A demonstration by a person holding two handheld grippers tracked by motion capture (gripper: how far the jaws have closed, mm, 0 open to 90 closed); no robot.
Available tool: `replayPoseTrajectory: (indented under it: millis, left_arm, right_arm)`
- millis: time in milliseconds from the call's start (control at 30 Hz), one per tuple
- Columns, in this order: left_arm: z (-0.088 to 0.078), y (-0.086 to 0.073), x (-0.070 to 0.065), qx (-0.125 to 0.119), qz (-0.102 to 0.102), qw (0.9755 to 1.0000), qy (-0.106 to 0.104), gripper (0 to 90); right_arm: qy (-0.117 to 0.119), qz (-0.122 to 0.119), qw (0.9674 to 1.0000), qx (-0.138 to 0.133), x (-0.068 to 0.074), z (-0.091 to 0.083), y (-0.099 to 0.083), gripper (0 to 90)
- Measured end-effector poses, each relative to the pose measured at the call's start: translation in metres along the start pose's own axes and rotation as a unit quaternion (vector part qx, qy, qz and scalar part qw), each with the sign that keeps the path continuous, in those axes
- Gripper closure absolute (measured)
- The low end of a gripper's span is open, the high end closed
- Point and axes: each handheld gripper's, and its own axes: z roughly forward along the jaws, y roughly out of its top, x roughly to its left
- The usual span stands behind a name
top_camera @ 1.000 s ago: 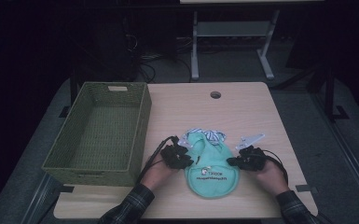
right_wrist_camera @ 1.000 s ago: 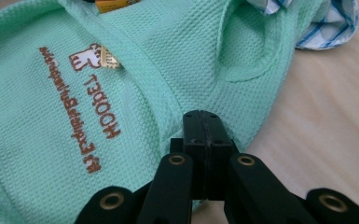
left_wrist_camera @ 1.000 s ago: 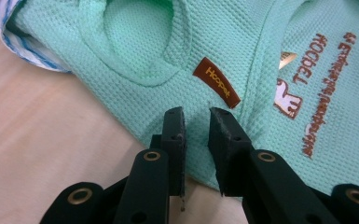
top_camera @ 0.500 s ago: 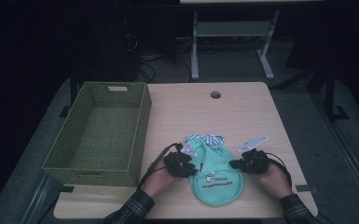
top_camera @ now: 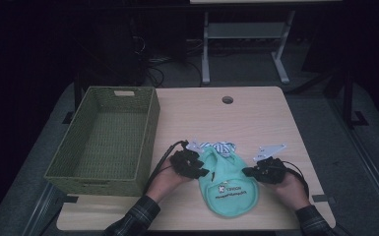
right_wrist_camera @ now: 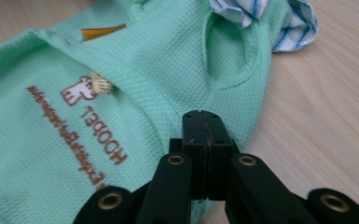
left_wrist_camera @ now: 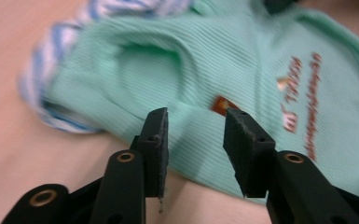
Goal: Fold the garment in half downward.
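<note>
**Two grippers at one mint garment, one basket beside it**

High view: one wooden table [top_camera: 256,115] carries one green woven basket [top_camera: 106,137] on its left part and one mint-green garment [top_camera: 229,189] near the front edge, between the two hands. One striped blue-and-white cloth [top_camera: 216,146] peeks out from under the garment's far end. The left gripper [top_camera: 203,172] sits at the garment's left edge, the right gripper [top_camera: 248,172] at its right edge. The room is dim, so the jaws themselves are hard to read from here.

Left gripper view: the two black jaws stand partly apart, having just been opening. The left gripper [left_wrist_camera: 196,135] has the ribbed mint-green garment [left_wrist_camera: 242,70] lying past and below the gap; the pads seem clear of the fabric, though the blur makes that uncertain. The striped cloth [left_wrist_camera: 56,88] shows at the garment's upper left. One small orange tag and brown printed lettering mark the fabric.

Right gripper view: the right gripper [right_wrist_camera: 205,122] has its jaws pressed together, pinching the edge of the mint-green garment [right_wrist_camera: 135,74]. The striped cloth [right_wrist_camera: 279,23] lies at the top right on the table [right_wrist_camera: 326,116].
</note>
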Motion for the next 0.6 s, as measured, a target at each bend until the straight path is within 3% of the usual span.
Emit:
replayPoseTrajectory:
  millis: [300, 600]
  left_arm:
    - [0.002, 0.027, 0.030, -0.008, -0.005, 0.9996, 0.028, 53.7]
    - [0.024, 0.053, 0.060, -0.006, -0.022, 0.9986, 0.048, 53.0]
  right_arm:
    - [0.019, -0.007, 0.9998, -0.005, 0.015, -0.001, -0.003, 89.1]
    - [0.027, -0.007, 0.9996, 0.003, 0.019, 0.005, -0.005, 89.1]
